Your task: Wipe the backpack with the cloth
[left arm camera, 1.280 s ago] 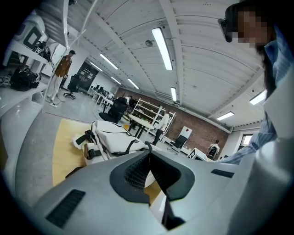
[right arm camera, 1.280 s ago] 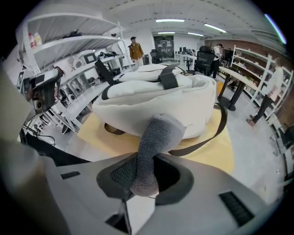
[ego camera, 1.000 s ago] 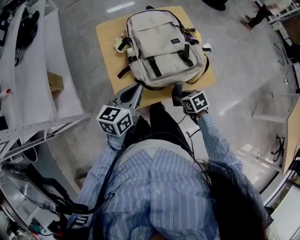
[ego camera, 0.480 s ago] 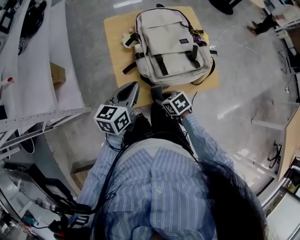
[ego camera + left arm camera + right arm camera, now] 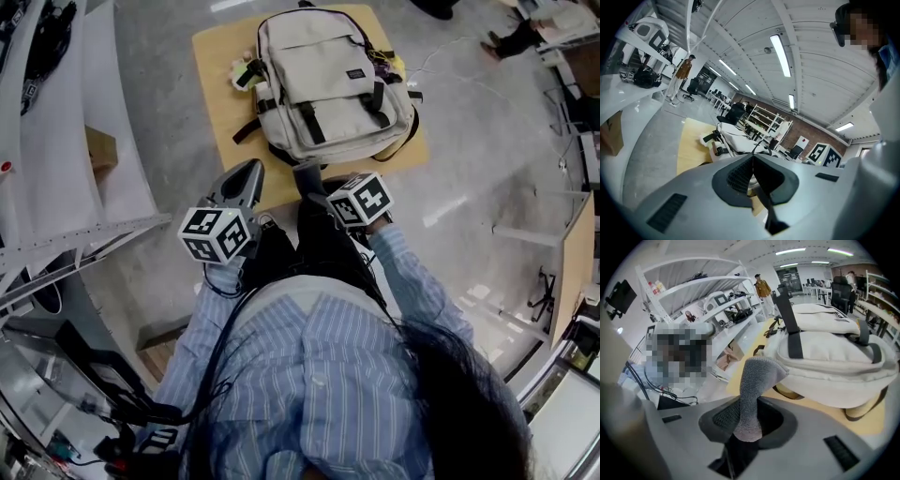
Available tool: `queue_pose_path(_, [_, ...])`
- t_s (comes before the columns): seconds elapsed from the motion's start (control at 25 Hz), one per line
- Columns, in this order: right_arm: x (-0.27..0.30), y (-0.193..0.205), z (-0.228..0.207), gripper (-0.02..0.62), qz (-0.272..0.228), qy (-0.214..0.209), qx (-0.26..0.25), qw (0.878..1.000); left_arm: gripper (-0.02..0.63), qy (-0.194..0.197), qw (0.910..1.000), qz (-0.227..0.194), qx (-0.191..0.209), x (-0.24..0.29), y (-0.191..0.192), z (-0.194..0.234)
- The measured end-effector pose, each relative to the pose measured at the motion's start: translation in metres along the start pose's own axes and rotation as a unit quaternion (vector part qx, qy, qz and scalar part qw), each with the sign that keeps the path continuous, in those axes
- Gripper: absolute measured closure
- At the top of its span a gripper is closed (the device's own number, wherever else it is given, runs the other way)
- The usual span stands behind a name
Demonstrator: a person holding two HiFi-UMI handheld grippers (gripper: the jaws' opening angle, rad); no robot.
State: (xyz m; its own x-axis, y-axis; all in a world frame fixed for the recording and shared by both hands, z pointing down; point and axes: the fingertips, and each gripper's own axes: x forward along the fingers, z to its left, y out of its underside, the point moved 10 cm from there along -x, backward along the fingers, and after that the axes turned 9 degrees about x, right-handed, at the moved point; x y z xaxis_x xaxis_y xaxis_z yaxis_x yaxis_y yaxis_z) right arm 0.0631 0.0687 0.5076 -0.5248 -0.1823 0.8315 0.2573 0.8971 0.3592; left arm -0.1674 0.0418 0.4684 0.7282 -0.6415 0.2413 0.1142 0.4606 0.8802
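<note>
Your left tool point(image 5: 251, 171) hangs clenched on nothing, short of the beige fabric backpack point(image 5: 328, 80), probably spare to steady it. Your right tool point(image 5: 747, 423) grips the grey fleecy cloth point(image 5: 757, 376) upright, its free end near the backpack's closest edge, ready to wipe. The backpack lies flat on a small light wooden table point(image 5: 217, 84), with grey concrete floor point(image 5: 487, 150) around it.

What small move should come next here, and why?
Probably ease the right hand-held gripper forward until the cloth meets the backpack: its jaws clamp the cloth, whose tip seems just short of the backpack's near edge.
</note>
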Motion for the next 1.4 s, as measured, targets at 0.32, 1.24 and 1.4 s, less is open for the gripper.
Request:
queue_pose_path(0.32, [-0.017,-0.070,0.021,0.502,-0.038,-0.045,-0.037,0.998,0.601,-0.012,0.9998,-0.011,0.006,0.006,-0.010,-0.004])
queue_pose_path(1.24, [-0.099,-0.081,-0.161,0.502,-0.026,-0.032,0.058,0.997,0.601,-0.051,0.9985,-0.006,0.018,0.088,-0.025,-0.057])
queue_pose_path(1.4, [-0.129,-0.078,-0.195,0.502,-0.040,-0.046,0.088,0.994,0.601,-0.048,0.9985,-0.006,0.024,0.108,-0.029,-0.068])
